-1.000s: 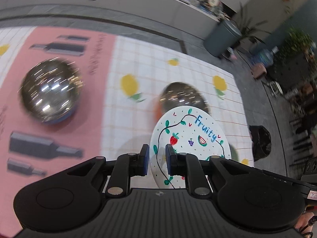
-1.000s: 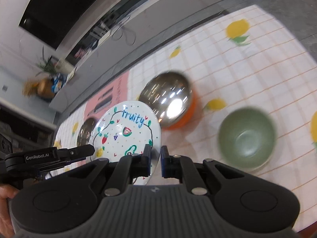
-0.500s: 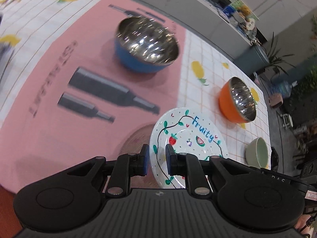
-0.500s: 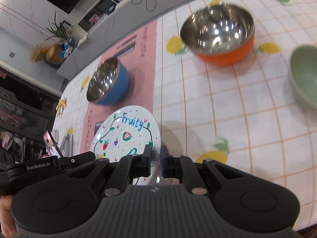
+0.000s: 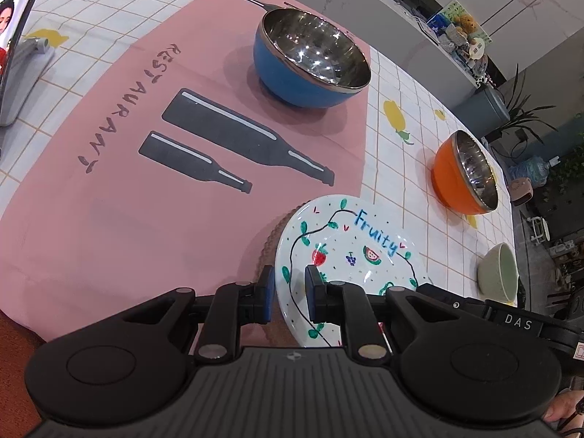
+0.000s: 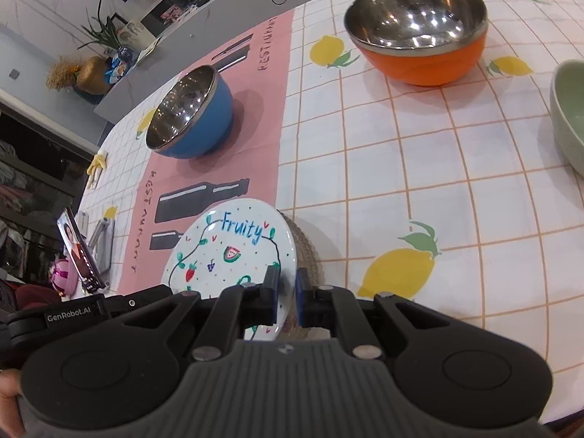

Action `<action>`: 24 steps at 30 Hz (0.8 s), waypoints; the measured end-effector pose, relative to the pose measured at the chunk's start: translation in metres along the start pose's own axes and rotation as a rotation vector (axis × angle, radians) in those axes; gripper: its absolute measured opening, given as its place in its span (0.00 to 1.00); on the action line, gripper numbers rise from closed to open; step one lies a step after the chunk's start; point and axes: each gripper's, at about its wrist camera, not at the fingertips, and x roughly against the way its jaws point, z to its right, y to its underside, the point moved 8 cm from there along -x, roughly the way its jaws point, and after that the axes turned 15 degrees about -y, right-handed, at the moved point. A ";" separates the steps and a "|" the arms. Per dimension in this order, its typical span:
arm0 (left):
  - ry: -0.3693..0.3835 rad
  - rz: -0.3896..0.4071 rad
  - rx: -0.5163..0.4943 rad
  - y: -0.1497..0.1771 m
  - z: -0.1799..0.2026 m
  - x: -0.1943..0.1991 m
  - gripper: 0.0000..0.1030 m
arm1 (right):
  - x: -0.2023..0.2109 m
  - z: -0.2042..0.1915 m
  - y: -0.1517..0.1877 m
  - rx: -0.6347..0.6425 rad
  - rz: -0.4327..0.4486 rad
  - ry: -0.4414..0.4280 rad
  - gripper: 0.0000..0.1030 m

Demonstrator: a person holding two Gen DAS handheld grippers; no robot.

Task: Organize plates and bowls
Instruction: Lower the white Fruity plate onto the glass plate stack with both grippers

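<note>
Both grippers grip one white "Fruity" plate [image 5: 350, 252] by opposite rims: the left gripper [image 5: 288, 292] is clamped narrow on its left edge, the right gripper [image 6: 286, 294] pinched nearly closed on its right edge. The plate sits tilted over a textured round mat [image 6: 308, 255] at the pink placemat's [image 5: 127, 197] near corner. A blue bowl [image 5: 310, 58] stands on the placemat; an orange bowl [image 5: 463, 175] and a green bowl [image 5: 500, 273] stand apart on the lemon-print cloth [image 6: 401, 168].

White fruit-painted plate [image 5: 350, 252], blue bowl [image 5: 310, 62], orange bowl [image 5: 463, 175], pink mat [image 5: 146, 153].
</note>
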 end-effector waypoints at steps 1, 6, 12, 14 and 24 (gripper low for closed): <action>-0.001 0.000 -0.001 0.001 -0.001 -0.001 0.18 | -0.001 0.000 0.000 0.008 -0.001 0.006 0.07; -0.019 0.008 -0.016 0.006 -0.001 -0.005 0.18 | -0.003 -0.002 0.001 0.054 -0.002 0.032 0.08; -0.042 0.026 -0.044 0.006 0.001 -0.006 0.18 | -0.008 -0.002 0.003 0.086 -0.014 0.053 0.08; -0.052 0.036 -0.061 0.007 0.002 -0.005 0.18 | -0.009 -0.002 0.004 0.094 -0.017 0.061 0.09; -0.106 0.079 -0.131 0.011 0.009 -0.005 0.18 | -0.011 -0.004 0.006 0.151 -0.015 0.096 0.09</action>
